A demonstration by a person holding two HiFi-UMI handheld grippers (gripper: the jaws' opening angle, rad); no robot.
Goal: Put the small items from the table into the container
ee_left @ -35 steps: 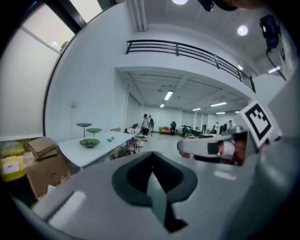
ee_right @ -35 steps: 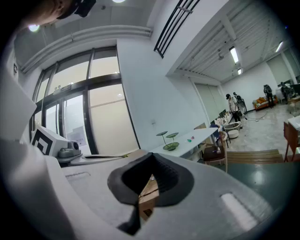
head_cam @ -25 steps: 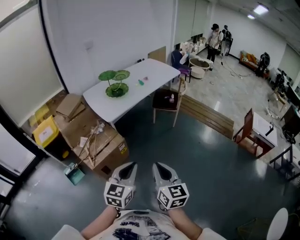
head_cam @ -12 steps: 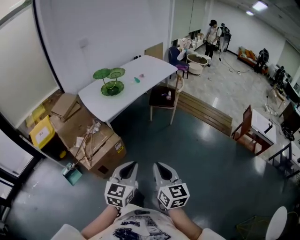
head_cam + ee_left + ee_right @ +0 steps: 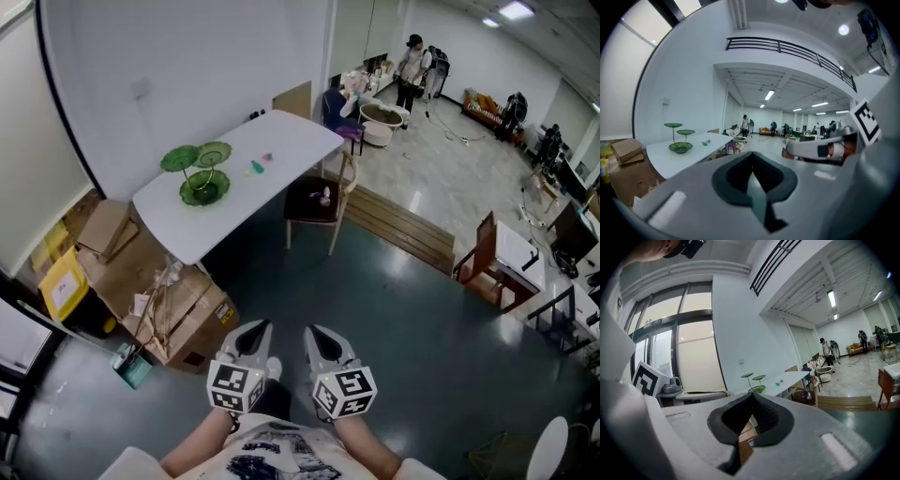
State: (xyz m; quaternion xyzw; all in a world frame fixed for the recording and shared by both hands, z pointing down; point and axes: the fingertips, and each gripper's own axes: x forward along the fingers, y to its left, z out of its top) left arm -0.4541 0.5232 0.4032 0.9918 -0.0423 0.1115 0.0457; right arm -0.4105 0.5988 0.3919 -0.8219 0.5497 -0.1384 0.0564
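Observation:
A white table (image 5: 272, 141) stands far ahead by the wall. On it sits a green tiered dish stand (image 5: 199, 173), also seen in the left gripper view (image 5: 678, 138) and the right gripper view (image 5: 754, 382). Two small items, a green one (image 5: 256, 167) and a pink one (image 5: 267, 157), lie on the tabletop right of the stand. My left gripper (image 5: 252, 339) and right gripper (image 5: 323, 341) are held side by side low in the head view, well short of the table. Both are shut with nothing between the jaws.
Cardboard boxes (image 5: 178, 305) are piled on the dark floor left of my path, with a yellow bin (image 5: 58, 286) beyond. A wooden chair (image 5: 319, 199) stands at the table's right side. People (image 5: 411, 64) stand far back. More chairs and desks (image 5: 492, 258) are at right.
The table, boxes and chair have shifted lower and left in the head view as I walk toward them. Both grippers stay shut and side by side.

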